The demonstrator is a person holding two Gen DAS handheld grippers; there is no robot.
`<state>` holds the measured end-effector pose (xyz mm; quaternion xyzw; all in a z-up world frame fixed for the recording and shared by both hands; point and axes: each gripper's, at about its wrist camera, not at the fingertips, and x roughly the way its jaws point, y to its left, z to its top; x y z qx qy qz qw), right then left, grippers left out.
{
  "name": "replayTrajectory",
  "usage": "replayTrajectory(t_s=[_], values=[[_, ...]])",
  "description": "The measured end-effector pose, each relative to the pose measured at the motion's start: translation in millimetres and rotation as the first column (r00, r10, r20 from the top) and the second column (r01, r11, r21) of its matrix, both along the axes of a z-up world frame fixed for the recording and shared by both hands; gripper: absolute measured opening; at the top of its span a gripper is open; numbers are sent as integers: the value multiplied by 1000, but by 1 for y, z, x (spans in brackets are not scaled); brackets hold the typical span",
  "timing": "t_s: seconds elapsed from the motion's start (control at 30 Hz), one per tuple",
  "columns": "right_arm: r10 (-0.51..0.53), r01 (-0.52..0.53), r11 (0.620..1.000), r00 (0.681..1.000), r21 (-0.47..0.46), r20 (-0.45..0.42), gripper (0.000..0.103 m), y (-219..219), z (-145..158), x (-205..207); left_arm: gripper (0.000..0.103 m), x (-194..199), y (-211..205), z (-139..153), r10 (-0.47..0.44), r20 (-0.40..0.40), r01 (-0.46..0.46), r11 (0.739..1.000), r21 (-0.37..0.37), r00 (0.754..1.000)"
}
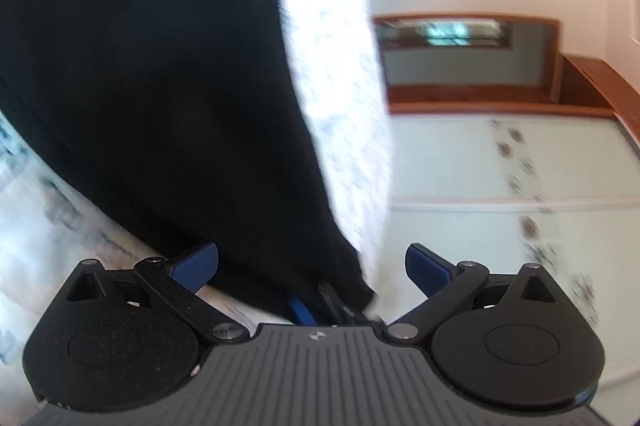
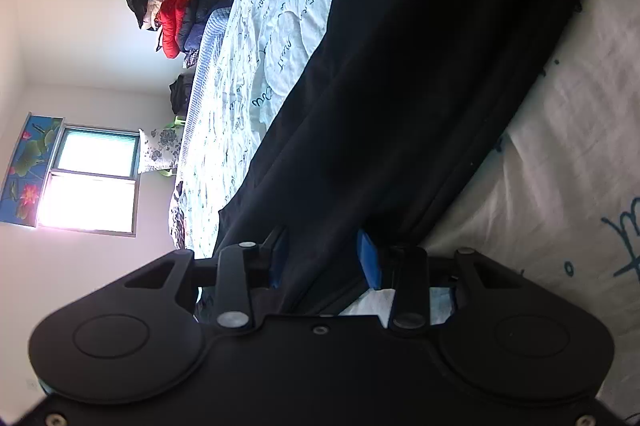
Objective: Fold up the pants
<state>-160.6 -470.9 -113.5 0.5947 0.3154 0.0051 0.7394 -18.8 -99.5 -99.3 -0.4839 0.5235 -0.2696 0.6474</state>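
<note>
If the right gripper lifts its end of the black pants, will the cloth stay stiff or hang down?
The black pants will probably sag: they already drape in soft folds over the bed sheet. They look light, and the right gripper bunches them easily.

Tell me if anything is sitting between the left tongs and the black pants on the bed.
Nothing visible is. The left tongs are open, and the black pants already reach down between the blue pads. Only the printed bedsheet lies beside the cloth. The right tongs are shut on the pants.
</note>
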Motion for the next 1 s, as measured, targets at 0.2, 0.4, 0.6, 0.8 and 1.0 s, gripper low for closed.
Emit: replayTrajectory(t_s=[0.2, 0.4, 0.6, 0.8, 1.0], values=[[-15, 15, 1000, 1000, 2, 1, 40, 0, 1, -1, 97, -3, -2, -16, 19, -71, -18, 1000, 17, 997], [6, -4, 997, 1000, -78, 25, 41, 21, 8, 9, 76, -6, -9, 1, 5, 76, -19, 982, 190, 997], [-3, 4, 995, 1000, -95, 6, 12, 26, 1, 10, 14, -22, -27, 7, -103, 216, -11, 883, 469, 971], [38, -31, 993, 997, -112, 64, 5, 33, 17, -2, 3, -29, -22, 18, -105, 228, -20, 873, 487, 968], [65, -63, 993, 998, -98, 14, 4, 40, 2, -29, 5, -37, -2, 17, -225, 240, 65, 843, 535, 944]])
